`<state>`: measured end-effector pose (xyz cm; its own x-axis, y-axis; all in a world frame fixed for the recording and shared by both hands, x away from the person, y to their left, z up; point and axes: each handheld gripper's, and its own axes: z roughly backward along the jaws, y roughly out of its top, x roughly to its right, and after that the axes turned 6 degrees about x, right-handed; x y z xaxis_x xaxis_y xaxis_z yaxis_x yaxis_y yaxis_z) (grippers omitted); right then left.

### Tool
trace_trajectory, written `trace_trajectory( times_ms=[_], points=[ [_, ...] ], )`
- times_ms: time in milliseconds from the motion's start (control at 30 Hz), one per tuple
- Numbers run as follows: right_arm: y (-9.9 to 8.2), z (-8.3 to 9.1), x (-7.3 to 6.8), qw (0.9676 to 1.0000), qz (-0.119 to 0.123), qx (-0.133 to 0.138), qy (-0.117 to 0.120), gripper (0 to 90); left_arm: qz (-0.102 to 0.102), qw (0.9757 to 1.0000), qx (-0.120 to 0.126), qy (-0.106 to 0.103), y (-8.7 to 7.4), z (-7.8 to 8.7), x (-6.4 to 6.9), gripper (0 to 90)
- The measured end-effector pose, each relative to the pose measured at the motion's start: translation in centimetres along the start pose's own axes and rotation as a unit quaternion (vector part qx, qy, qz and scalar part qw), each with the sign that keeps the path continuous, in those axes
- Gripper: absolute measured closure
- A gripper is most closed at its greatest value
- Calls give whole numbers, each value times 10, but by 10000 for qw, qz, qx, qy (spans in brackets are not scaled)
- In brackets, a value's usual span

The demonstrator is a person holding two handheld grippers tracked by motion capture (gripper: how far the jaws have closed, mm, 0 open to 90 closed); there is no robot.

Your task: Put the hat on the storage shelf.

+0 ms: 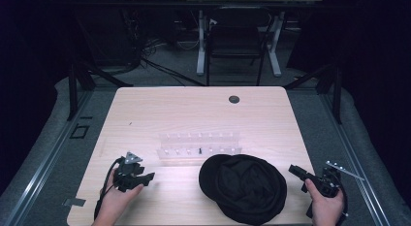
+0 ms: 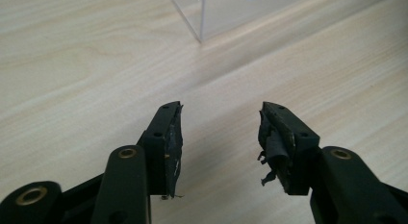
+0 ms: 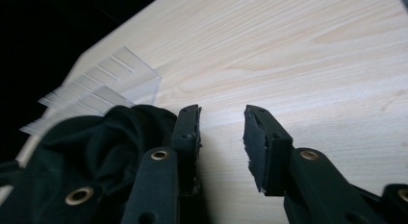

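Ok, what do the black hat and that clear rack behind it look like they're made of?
The black hat looks like soft matte cloth: it slumps in folds and gives no shine. The clear rack looks like glossy transparent plastic, perhaps acrylic: the wood-look table shows through it and its edges catch light.

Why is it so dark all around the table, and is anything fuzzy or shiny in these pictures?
High view: light falls on the table, the room behind stays dim, and the black cap shows little detail. Left gripper view: the clear rack catches small bright glints and looks soft, while the left claw is sharp. Right gripper view: the corner beyond the table edge is black.
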<state>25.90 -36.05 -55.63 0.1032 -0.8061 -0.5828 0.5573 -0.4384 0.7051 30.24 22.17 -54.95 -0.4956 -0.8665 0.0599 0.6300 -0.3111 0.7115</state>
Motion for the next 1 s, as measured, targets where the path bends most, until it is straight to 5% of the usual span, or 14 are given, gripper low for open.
trace_trajectory(
  times_ms=[67, 333, 567, 800, 1000],
  points=[
    [0, 0, -5, 9988, 378, -15, -320, 662, -89, 9997, 231, 74, -3, -1, -4, 493],
    [-2, -1, -16, 9946, 792, -125, -665, 638, -485, 9965, 674, -80, -5, 2, -4, 481],
    [1, 1, -35, 9844, 1350, -556, -978, 589, -336, 9959, 835, -103, -8, 4, -6, 479],
    [6, 11, -46, 9803, 1469, -602, -1172, 590, -248, 9962, 826, -82, -8, 4, -10, 475],
    [7, 13, -57, 9718, 1587, -1150, -1308, 670, -148, 9961, 860, -114, -7, 5, -10, 477]
  ],
)
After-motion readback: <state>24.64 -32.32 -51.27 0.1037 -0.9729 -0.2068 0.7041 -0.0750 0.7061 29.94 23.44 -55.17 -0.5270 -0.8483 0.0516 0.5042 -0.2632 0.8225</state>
